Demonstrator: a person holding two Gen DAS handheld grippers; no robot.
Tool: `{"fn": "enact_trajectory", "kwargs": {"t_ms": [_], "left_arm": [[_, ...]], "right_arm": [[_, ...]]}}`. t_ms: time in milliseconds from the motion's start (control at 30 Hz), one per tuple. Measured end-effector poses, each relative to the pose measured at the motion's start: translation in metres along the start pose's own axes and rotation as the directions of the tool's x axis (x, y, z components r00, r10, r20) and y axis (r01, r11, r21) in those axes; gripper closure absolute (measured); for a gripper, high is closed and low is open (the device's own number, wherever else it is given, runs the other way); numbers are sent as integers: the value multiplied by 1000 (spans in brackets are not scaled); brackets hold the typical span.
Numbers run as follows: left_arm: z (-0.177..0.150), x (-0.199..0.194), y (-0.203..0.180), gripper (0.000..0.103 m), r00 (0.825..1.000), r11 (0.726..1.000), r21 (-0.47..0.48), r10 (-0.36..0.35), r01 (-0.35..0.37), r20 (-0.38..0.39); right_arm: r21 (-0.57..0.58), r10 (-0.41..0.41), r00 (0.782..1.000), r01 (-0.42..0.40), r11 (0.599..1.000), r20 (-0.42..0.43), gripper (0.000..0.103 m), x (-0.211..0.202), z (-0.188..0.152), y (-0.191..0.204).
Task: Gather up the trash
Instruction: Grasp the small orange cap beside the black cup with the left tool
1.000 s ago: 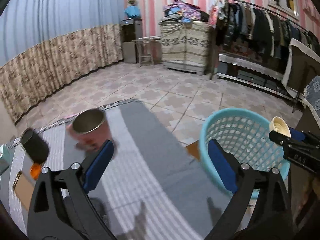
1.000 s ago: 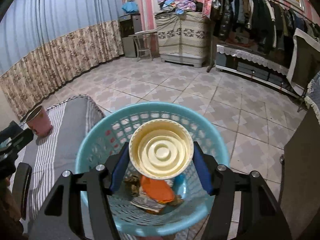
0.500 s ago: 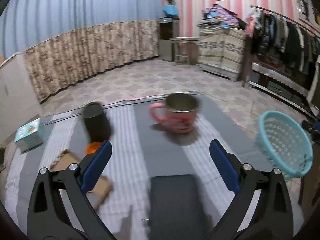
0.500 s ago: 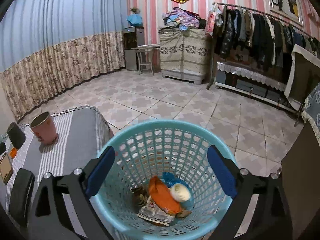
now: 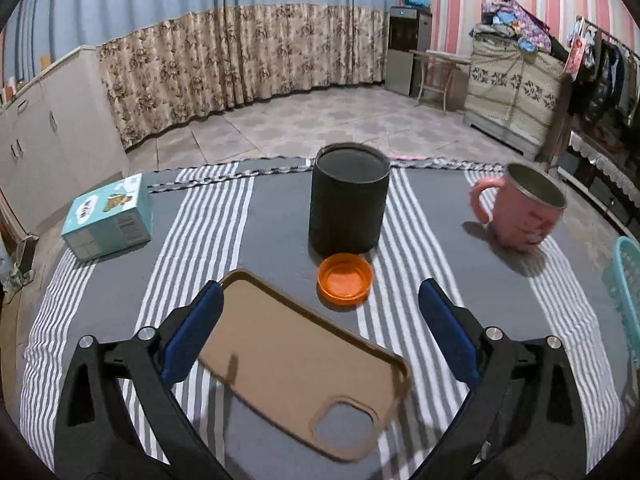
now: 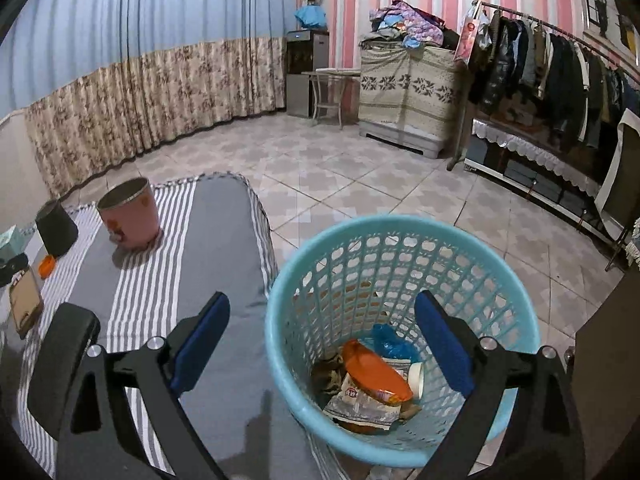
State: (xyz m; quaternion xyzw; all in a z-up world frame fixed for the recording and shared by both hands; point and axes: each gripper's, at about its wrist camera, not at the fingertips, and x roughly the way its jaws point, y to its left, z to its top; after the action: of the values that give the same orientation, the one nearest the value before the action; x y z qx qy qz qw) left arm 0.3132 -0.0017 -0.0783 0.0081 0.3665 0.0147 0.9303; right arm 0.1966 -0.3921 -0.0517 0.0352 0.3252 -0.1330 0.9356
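My left gripper [image 5: 320, 332] is open and empty, low over the striped table, with a tan phone case [image 5: 304, 364] lying between its fingers. An orange lid [image 5: 345, 282] lies just ahead, in front of a black cylindrical can [image 5: 349, 204]. My right gripper [image 6: 320, 344] is open and empty above the near rim of the turquoise basket [image 6: 400, 236]. In the basket lie an orange wrapper [image 6: 376, 374], a pale cup [image 6: 416, 374], a blue bag and paper scraps.
A pink mug [image 5: 524, 212] stands at the right of the table and a teal box [image 5: 110, 216] at the left. The basket's edge [image 5: 626, 280] shows at the table's right side. A striped grey cloth [image 6: 224, 216] covers the table. Tiled floor and a clothes rack lie beyond.
My right gripper opened and dropped the pale cup into the basket, then drew back slightly. My left gripper swung left from the basket side to over the phone case and orange lid.
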Motion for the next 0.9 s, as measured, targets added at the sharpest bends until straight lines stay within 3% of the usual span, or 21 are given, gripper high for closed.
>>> {"fn": "enact_trajectory", "kwargs": {"t_ms": [300,433,700,900], "left_arm": [[5,49,-4,31,994,1000,28,-5,8,-105],[7,58,-8,64,991,998,43,-30,36,-128],[9,35,-8,64,995,999,25,-38,41,-87],[15,-11,-32,64,999,996,81,-47,46,11]], "right_arm": [[63,-6,999,9,998,-39,11,9,0,-11],[79,-11,999,14,997,-37,11,7,0,-16],[136,-11,1000,11,991,-7,11,-2,4,-39],[147,-62,998,59,987,14,11,-9,2,-57]]}}
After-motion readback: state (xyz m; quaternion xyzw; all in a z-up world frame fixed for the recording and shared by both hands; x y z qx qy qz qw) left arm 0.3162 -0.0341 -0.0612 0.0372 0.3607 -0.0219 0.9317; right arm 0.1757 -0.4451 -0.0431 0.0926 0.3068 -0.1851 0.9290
